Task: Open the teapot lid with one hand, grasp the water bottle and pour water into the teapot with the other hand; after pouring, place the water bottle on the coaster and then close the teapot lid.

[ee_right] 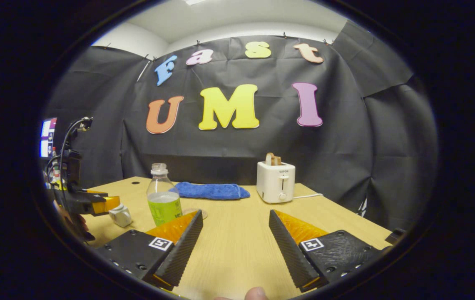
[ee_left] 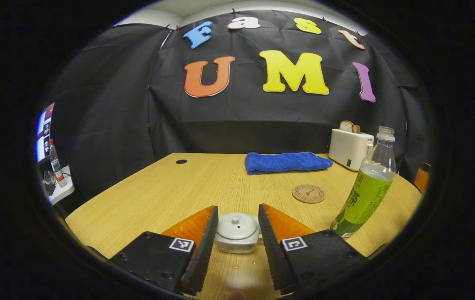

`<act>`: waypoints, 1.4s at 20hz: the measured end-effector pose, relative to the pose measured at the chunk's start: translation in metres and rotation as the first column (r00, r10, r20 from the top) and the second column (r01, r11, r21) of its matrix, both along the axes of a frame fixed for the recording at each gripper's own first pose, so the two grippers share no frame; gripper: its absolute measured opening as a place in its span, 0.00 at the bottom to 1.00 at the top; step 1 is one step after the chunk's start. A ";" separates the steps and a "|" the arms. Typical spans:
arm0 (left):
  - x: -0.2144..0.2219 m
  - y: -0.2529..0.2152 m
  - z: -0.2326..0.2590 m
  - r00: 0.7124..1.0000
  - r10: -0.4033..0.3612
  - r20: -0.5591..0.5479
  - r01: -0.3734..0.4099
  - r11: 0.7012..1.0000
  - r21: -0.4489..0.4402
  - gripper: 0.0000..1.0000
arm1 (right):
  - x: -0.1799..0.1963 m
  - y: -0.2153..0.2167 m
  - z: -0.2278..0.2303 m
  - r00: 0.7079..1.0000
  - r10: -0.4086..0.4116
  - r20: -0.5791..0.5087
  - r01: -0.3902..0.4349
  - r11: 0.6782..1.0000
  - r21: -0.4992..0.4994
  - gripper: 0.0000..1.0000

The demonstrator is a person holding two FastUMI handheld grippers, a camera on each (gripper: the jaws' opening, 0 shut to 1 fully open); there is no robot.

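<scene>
Left gripper (ee_left: 237, 233) hangs spread around the teapot (ee_left: 236, 237) on the table (ee_left: 158, 191), lid (ee_left: 237, 225) still on; small, glazed, likely slippery and fragile, so pinch its knob (ee_left: 236, 218) gently

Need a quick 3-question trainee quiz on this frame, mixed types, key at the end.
1. True or false: the teapot still has its lid on.
2. Multiple choice: what lies on the coaster? A) the water bottle B) the blue towel C) nothing
3. Fill in: the left claw is open, with the teapot seen between its fingers, and the right claw is ____.

Extra context: the water bottle stands uncapped on the table, right of the teapot in the left gripper view; the toaster holds bread.

Key: 1 true; 2 C; 3 open
</scene>
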State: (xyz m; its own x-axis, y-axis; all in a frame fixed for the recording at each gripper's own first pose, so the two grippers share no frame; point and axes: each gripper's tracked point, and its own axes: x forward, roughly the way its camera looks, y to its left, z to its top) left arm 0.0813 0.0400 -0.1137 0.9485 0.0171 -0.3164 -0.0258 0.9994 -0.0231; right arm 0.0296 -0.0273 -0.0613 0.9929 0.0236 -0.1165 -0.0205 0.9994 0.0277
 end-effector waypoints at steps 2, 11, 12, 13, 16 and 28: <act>0.003 0.000 -0.004 1.000 0.001 -0.015 -0.001 1.000 0.003 0.46 | 0.001 0.001 0.002 1.000 0.001 0.007 -0.001 1.000 -0.009 0.95; 0.011 0.005 -0.006 1.000 0.011 -0.019 -0.010 0.999 0.036 0.10 | 0.002 0.028 0.000 0.996 0.087 0.003 -0.087 0.996 -0.017 0.98; 0.012 0.006 -0.005 1.000 0.011 -0.019 -0.010 0.999 0.038 0.08 | 0.001 0.032 -0.001 0.995 0.102 0.004 -0.102 0.995 -0.014 0.95; 0.014 0.006 -0.004 1.000 0.010 -0.016 -0.009 0.999 0.041 0.06 | 0.000 0.036 -0.002 0.993 0.116 0.003 -0.116 0.993 -0.015 0.95; 0.013 0.008 -0.001 1.000 0.005 -0.015 -0.004 1.000 0.016 0.03 | -0.002 0.046 -0.005 0.988 0.156 0.001 -0.155 0.988 -0.025 0.95; -0.025 0.018 0.048 0.995 -0.025 0.092 0.027 0.999 -0.020 0.03 | 0.013 0.112 -0.036 0.956 0.289 -0.056 -0.290 0.957 -0.006 0.96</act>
